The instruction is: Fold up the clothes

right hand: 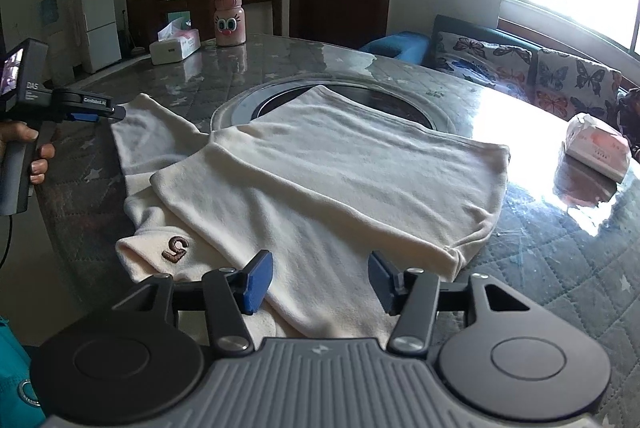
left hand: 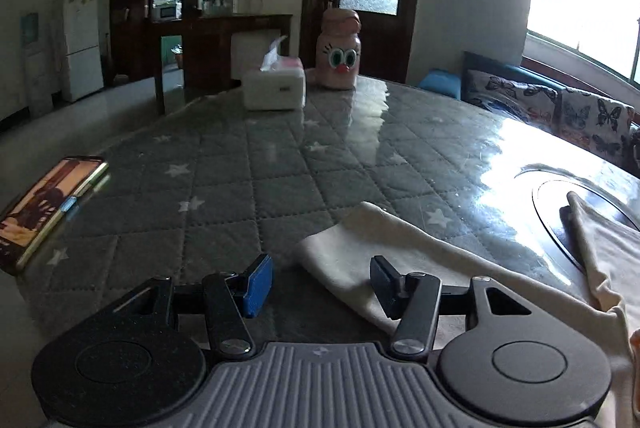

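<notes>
A cream shirt [right hand: 320, 167] is lying across the middle of the right-wrist frame on the worktop [right hand: 560, 260], its long axis running from lower left to upper right, one sleeve [left hand: 360, 260] pointing toward the upper left. Both the left tongs [left hand: 320, 284] and the right tongs [right hand: 320, 280] are being held released, nothing gripped.

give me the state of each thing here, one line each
left gripper: open, holding nothing, fingers on either side of the sleeve end
right gripper: open, holding nothing, over the near edge of the shirt
cream shirt: lying flat, partly folded over itself
sleeve: stretched out flat, unfolded
tissue box: open, a tissue sticking up
pink bottle: upright, lid shut
phone: screen lit
</notes>
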`<state>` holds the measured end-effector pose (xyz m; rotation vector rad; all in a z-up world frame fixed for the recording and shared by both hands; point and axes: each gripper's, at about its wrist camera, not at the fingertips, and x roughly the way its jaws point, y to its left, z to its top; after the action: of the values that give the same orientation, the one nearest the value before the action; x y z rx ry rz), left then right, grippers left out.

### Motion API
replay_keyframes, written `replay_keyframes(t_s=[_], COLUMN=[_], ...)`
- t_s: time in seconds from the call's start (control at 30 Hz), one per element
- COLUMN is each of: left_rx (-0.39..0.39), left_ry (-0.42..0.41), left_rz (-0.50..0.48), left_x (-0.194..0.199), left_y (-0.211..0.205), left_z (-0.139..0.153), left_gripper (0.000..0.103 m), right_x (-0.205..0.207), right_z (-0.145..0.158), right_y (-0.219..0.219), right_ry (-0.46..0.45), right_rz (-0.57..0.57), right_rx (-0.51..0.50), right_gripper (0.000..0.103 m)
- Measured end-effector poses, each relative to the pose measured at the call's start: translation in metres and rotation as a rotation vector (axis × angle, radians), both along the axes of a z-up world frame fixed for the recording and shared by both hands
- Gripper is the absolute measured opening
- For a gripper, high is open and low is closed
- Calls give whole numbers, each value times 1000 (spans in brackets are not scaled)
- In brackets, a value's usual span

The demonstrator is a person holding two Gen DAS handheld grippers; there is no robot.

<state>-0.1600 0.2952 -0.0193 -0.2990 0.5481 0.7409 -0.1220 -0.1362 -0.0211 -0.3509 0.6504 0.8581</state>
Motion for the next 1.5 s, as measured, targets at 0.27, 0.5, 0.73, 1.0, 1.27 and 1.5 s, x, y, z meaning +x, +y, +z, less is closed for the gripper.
replay_keyframes(t_s=[0.27, 0.5, 0.73, 1.0, 1.27, 1.5], left_rx=[-45, -42, -31, -42, -86, -134], left_ry=[-60, -222, -326, -346, -257, -176], left_rz=[-34, -196, -490, -820, -992, -1086], left_x=[7, 3, 15, 38, 48, 48], left_y=[7, -32, -104, -193, -242, -256], left_z=[2, 45, 86, 98, 71, 49], left_gripper=[12, 11, 11, 11, 11, 12], right_x=[0, 0, 2, 4, 10, 15], right_z=[2, 7, 11, 14, 13, 13], right_y=[-3, -15, -31, -57, -84, -92], right_ry=[-1, -7, -12, -12, -6, -3], right_rz=[-14, -47, -90, -163, -245, -281], right_rx=[11, 47, 86, 128, 151, 160], right_gripper=[54, 54, 54, 54, 54, 54])
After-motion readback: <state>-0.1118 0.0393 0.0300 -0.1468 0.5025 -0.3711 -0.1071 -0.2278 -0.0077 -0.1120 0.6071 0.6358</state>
